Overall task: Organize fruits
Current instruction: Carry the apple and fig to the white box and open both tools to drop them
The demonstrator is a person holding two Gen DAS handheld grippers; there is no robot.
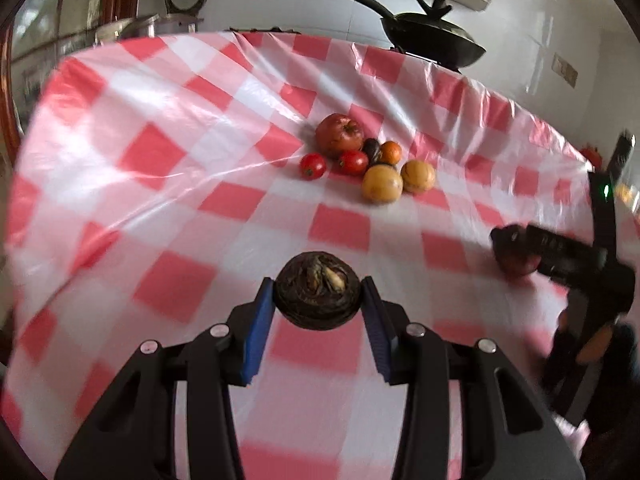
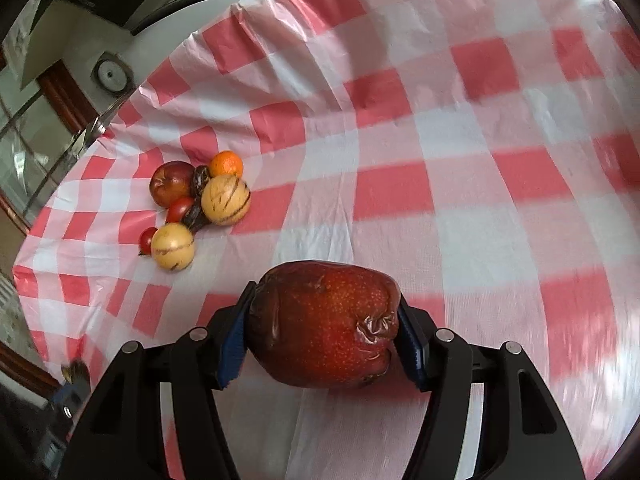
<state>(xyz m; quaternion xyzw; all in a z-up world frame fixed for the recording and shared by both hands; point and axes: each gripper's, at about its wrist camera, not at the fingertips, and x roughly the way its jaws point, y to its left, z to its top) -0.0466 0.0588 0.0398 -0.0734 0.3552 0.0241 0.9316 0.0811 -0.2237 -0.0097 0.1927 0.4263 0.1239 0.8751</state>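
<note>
We take the cluster of fruit [image 1: 360, 160] on the checked tablecloth [image 1: 160, 184] as our landmark; in it a red apple [image 1: 339, 135] sits at the far side, two small tomatoes [image 1: 313, 165] lie at its near left, a small orange [image 1: 390, 152] lies to its right, and two yellow striped fruits [image 1: 382, 183] lie at the near right, all touching or just beside one another; our left gripper [image 1: 318, 296] is clamped on a dark, wrinkled round fruit [image 1: 317, 289], its blue pads [image 1: 258, 332] pressing both sides, held nearer the camera than the cluster and well apart from it; our right gripper [image 2: 322, 320] is closed on a large wrinkled red apple [image 2: 324, 324], off to the right of the cluster and well apart from it; beyond the cluster, past the table's far edge, stands a black lidded pan [image 1: 432, 36].
</note>
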